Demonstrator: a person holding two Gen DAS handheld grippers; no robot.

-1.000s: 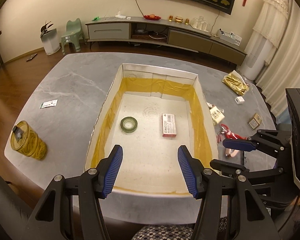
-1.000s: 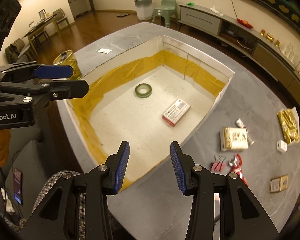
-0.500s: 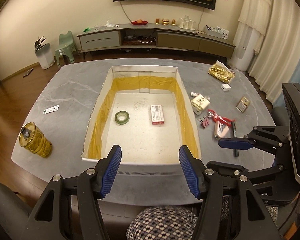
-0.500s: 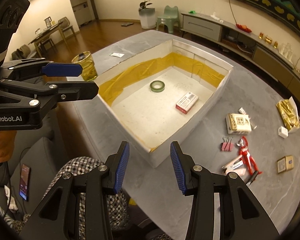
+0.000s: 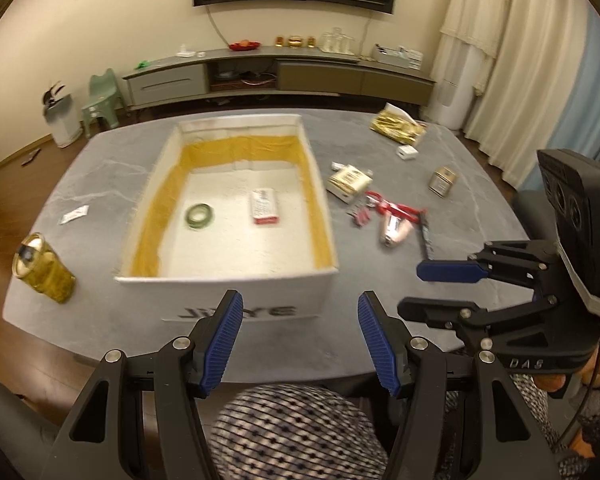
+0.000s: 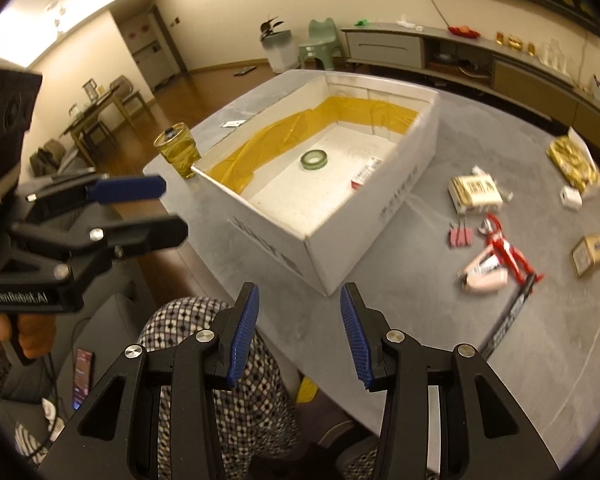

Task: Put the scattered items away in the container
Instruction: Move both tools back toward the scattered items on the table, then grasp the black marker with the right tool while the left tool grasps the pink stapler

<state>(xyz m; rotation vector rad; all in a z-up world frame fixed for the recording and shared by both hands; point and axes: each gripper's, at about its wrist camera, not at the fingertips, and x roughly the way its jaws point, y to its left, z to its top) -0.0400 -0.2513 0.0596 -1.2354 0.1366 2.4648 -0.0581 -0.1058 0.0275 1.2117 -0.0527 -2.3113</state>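
Container (image 5: 228, 292): white box, frame centre; tape roll (image 5: 199, 215) and small carton (image 5: 265, 208) inside. Scattered right of it: clips (image 6: 460, 237), red tool (image 6: 506, 252), packets. We judge these light, rigid, pinchable across narrow sides. Left gripper (image 5: 300, 340) and right gripper (image 6: 296, 336): spread, empty.

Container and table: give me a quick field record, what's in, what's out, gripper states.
container: white box, open top, yellow-lined walls
inside: green tape roll; red-and-white packet
out, right of box: pink binder clips, red scissors, gold tin, gold bag
out, left of box: amber jar
left gripper: open, empty
right gripper: open, empty
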